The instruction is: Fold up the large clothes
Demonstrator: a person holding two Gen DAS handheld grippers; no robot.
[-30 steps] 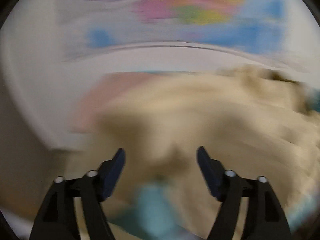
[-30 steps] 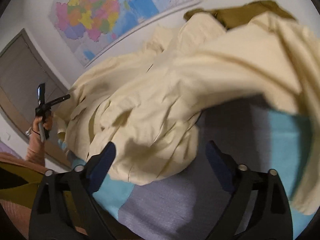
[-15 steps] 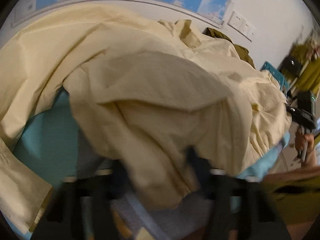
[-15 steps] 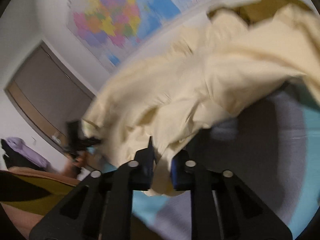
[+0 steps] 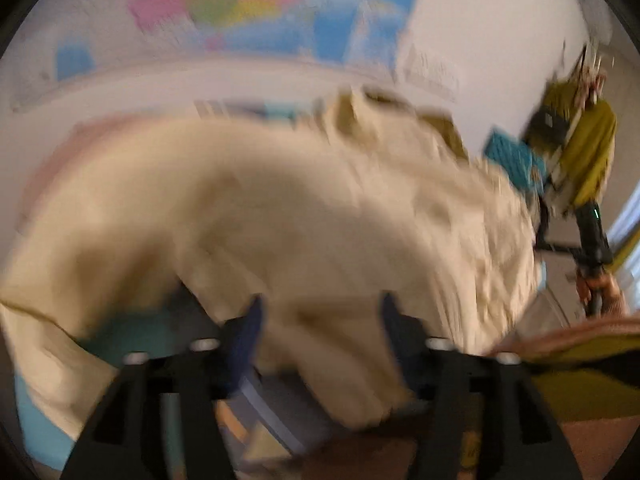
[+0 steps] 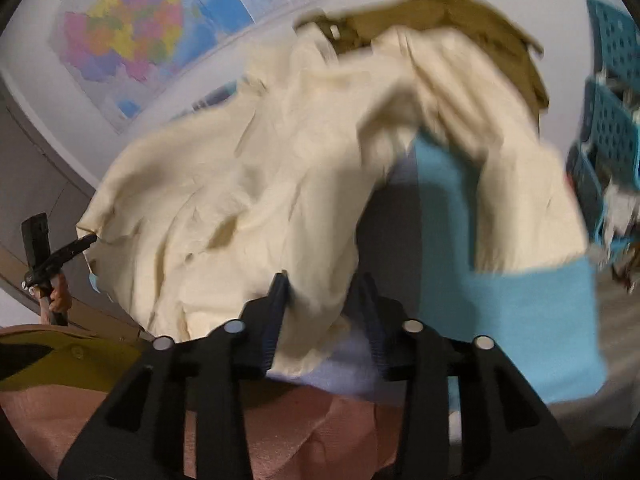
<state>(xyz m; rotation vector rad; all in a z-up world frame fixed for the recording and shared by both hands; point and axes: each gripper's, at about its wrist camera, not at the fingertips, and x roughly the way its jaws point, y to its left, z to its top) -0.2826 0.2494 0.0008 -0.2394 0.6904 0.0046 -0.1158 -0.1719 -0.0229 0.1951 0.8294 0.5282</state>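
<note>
A large cream-yellow garment (image 6: 256,184) lies bunched over a blue and grey table surface (image 6: 512,304); it also fills the blurred left wrist view (image 5: 280,216). My right gripper (image 6: 326,294) has its jaws partly apart with a fold of the cream cloth hanging between them. My left gripper (image 5: 320,320) is open, its jaws wide apart around the near edge of the cloth. In the right wrist view the left gripper (image 6: 60,256) shows at far left, at the cloth's far corner.
An olive-brown garment (image 6: 480,20) lies behind the cream one. Blue perforated baskets (image 6: 612,92) stand at the right. A coloured map (image 6: 132,32) hangs on the wall. The person's body (image 6: 280,432) is close below.
The right jaws have opened from nearly shut to partly apart, cloth still between them. The left gripper swung away fast; its view is blurred. The cloth has bunched higher, baring more blue surface.
</note>
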